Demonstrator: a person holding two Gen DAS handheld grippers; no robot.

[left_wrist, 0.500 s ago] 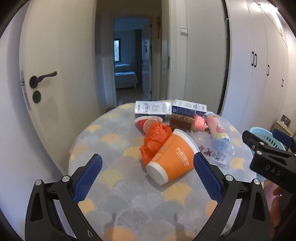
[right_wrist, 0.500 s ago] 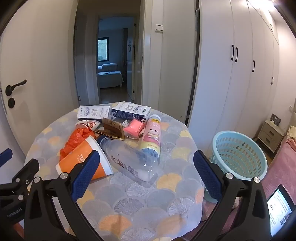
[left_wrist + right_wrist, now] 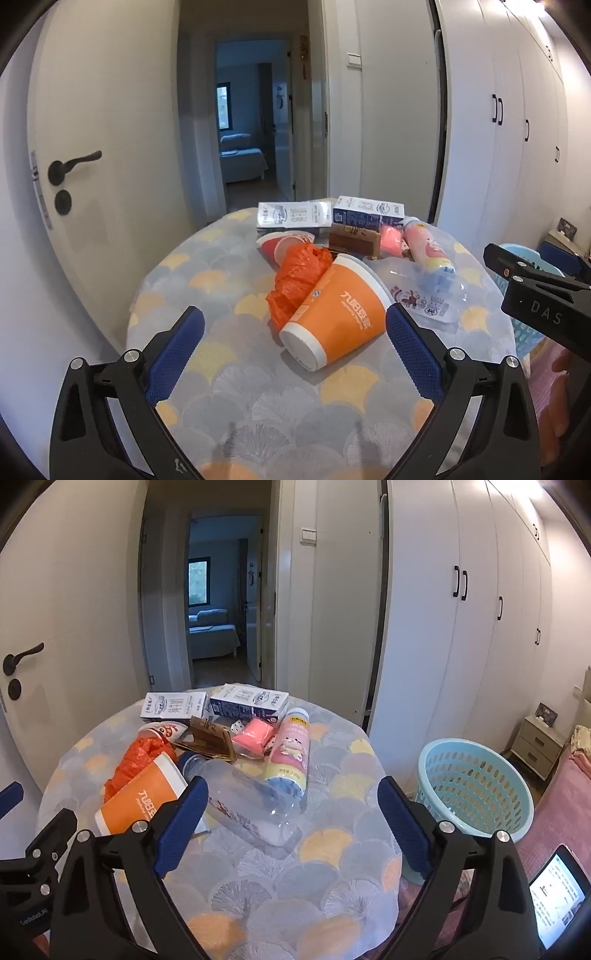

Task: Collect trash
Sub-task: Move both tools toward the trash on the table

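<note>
Here both tools hang over the near edge of the round table [image 3: 332,886]. The left gripper [image 3: 295,350] has its jaws spread wide with nothing between the pads, and the right gripper [image 3: 291,823] is spread just as wide and holds nothing. The trash lies in a heap from the table's middle to its far edge. An orange cup [image 3: 340,317] lies on its side nearest the left gripper, touching a crumpled orange bag [image 3: 299,277]. Just beside the cup lies a clear bottle [image 3: 251,805], and a pink bottle [image 3: 291,749] beside that. Two milk cartons [image 3: 214,705] lie along the far edge. A blue basket [image 3: 476,782] stands on the floor off the table's right edge.
</note>
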